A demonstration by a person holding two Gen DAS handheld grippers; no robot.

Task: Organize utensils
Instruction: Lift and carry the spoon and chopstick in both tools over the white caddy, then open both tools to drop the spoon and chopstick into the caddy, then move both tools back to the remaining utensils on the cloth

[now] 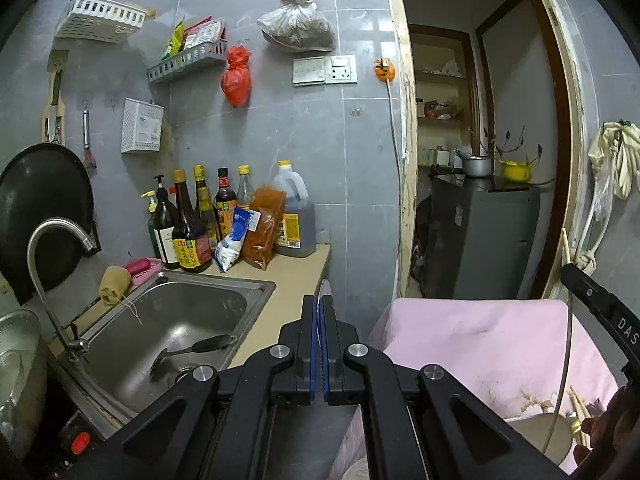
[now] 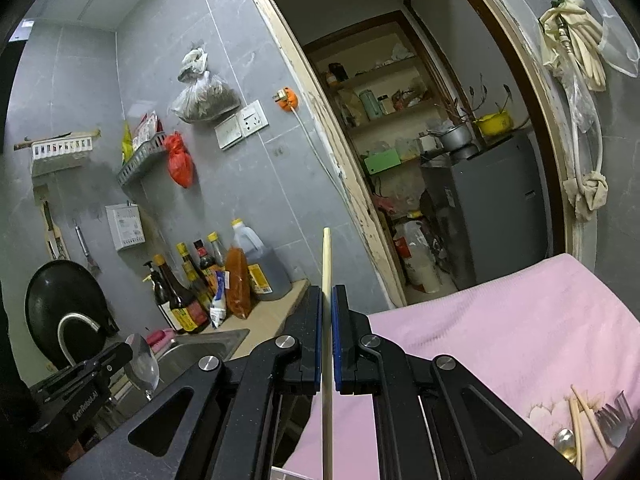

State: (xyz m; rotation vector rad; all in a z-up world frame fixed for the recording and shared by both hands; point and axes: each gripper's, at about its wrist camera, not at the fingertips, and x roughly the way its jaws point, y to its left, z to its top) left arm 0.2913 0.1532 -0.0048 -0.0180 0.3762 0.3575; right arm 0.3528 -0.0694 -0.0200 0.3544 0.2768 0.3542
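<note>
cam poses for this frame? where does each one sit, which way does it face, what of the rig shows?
Left wrist: on the left hand-held gripper, facing the sink, bottles and doorway; its jaws are shut on an edge-on metal spoon; the right hand-held gripper shows at right.
Right wrist: on the right hand-held gripper, facing the doorway over the pink cloth; shut on a chopstick; the left hand-held gripper with the spoon shows lower left.
Shared: bottles, sink, doorway, pink cloth.
</note>
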